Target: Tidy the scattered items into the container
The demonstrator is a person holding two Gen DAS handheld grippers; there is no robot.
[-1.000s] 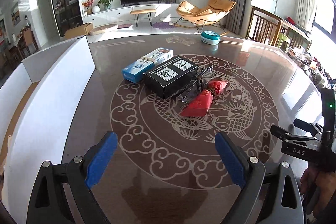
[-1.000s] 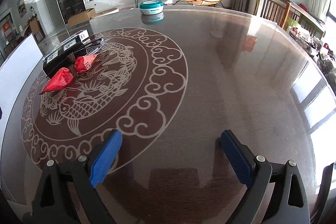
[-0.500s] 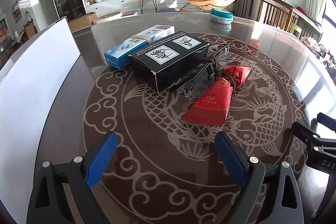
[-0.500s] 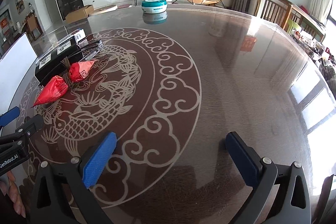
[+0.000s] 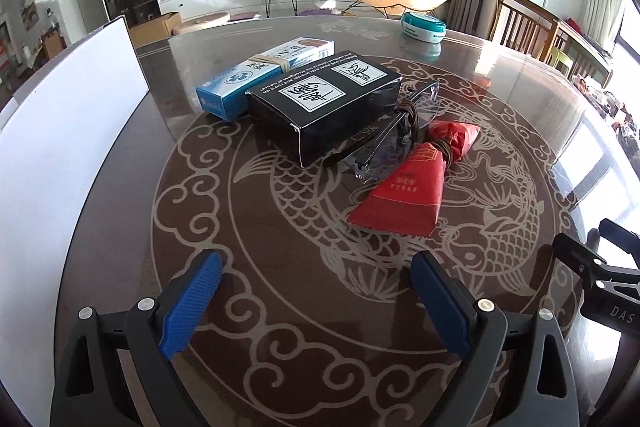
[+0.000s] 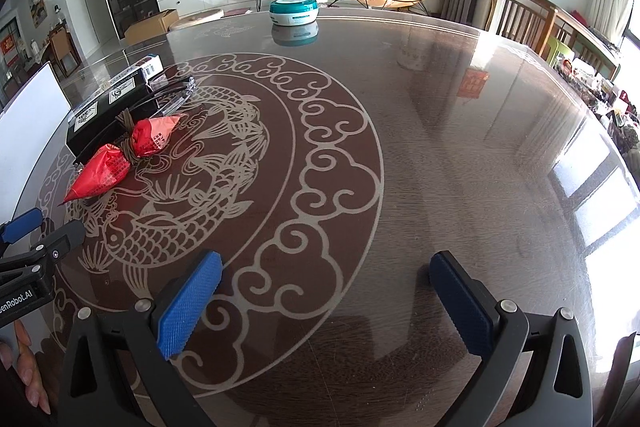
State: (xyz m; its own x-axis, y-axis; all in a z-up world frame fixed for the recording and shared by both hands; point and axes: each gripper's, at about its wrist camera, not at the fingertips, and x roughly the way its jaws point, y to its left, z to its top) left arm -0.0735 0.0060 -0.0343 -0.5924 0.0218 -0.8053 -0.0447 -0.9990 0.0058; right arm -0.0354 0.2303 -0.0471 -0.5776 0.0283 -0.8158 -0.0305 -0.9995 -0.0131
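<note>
Left gripper (image 5: 316, 291) is shown with its jaws spread wide and nothing held, above a round table (image 5: 500, 115) patterned with fish and clouds. Ahead of it a cluster of items is seen: a black box (image 5: 320, 99), a blue box (image 5: 256, 75) just behind it, clear glasses (image 5: 400, 131) resting against the black box, and a red packet (image 5: 408, 187) tied with cord, touching the glasses. A white container wall (image 5: 68, 147) is seen at the left edge. Right gripper (image 6: 324, 287) is likewise held wide and empty over bare table, well apart from the cluster. A teal round tin (image 6: 294, 11) is placed at the far rim.
</note>
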